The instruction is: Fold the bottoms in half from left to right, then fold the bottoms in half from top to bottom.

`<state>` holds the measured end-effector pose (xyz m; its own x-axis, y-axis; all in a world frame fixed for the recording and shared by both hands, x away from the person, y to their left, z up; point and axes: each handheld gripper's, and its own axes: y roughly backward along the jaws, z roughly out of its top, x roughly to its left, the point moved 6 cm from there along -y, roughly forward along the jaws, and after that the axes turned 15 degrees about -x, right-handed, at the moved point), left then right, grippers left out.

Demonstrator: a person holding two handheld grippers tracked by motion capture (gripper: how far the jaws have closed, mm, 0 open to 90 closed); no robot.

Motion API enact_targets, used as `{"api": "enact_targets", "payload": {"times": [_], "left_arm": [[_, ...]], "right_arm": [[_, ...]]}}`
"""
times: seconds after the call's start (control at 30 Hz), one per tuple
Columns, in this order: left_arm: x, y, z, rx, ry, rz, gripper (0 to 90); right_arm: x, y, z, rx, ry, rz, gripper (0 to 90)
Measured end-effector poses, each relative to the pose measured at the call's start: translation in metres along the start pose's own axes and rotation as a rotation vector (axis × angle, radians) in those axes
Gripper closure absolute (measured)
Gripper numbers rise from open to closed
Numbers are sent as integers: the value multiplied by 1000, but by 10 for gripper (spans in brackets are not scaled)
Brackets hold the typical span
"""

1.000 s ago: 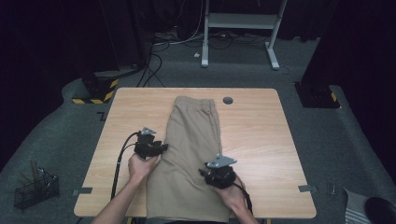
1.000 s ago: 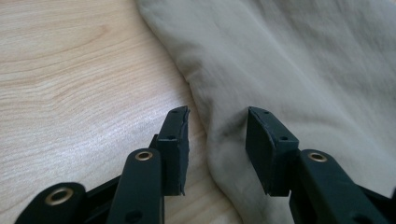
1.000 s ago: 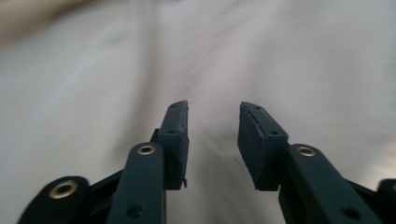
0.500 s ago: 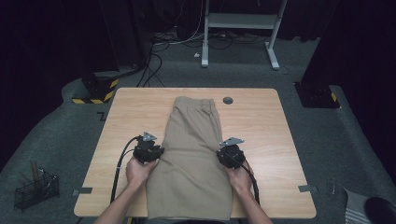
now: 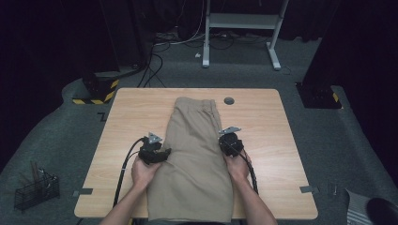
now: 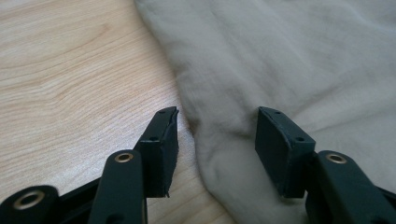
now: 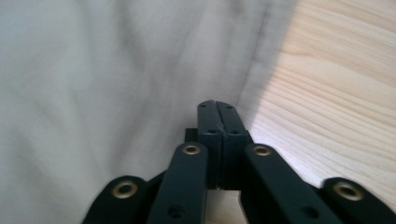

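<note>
Lying lengthwise down the middle of the desk [image 5: 281, 122]: tan shorts [image 5: 195, 154], waistband toward the far edge, hem reaching the near edge, cloth flat with soft creases.

Resting at the shorts' left side edge, about halfway along: the left tongs [image 5: 162, 152], gripped in the person's left hand [image 5: 143, 171]. Standing apart in the left gripper view [image 6: 217, 135], having just been opening, with the cloth's edge bunched in a small fold between the jaws; the pads not pressing on that fold, one over bare wood, the other over fabric.

Sitting at the shorts' right side edge, slightly farther up the desk than the left: the right tongs [image 5: 228, 139], gripped in the right hand [image 5: 238, 168]. Closed pad to pad in the right gripper view [image 7: 217, 116], having just been closing, nothing caught between; tips lying right along the line where cloth meets wood.

Trailing back toward the near edge: a black cable [image 5: 123, 171] from the left tongs.

Sitting near the far edge, just beside the waistband's right corner: a round grey grommet [image 5: 229, 101].
</note>
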<state>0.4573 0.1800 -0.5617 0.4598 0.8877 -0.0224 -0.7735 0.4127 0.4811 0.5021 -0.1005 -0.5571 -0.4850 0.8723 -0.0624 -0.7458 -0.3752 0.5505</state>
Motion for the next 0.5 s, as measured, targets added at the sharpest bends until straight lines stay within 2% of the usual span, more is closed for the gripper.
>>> {"api": "enact_targets", "payload": {"times": [0.03,0.1,0.13,0.2,0.3,0.33,0.4,0.47,0.5], "left_arm": [[0,0,0,2,0,4,491],[0,0,0,4,3,8,491],[0,0,0,2,4,6,488],[1,0,0,3,20,0,474],[1,2,2,5,81,-14,416],[-1,4,3,-2,86,-29,404],[-4,8,4,-2,71,-46,383],[-7,11,5,-2,68,-55,367],[-12,18,5,-13,59,-63,364]], "right_arm": [[-8,1,-1,7,0,-30,900],[-21,5,-4,20,-21,-51,900],[-28,8,-6,18,-36,-50,900],[-30,15,-10,2,-51,-34,865],[-19,25,-8,-48,-56,16,725],[-13,28,-9,-54,-54,34,686],[-3,35,-11,-72,-49,58,621],[7,41,-14,-79,-72,90,571],[12,44,-15,-85,-69,103,554]]}}
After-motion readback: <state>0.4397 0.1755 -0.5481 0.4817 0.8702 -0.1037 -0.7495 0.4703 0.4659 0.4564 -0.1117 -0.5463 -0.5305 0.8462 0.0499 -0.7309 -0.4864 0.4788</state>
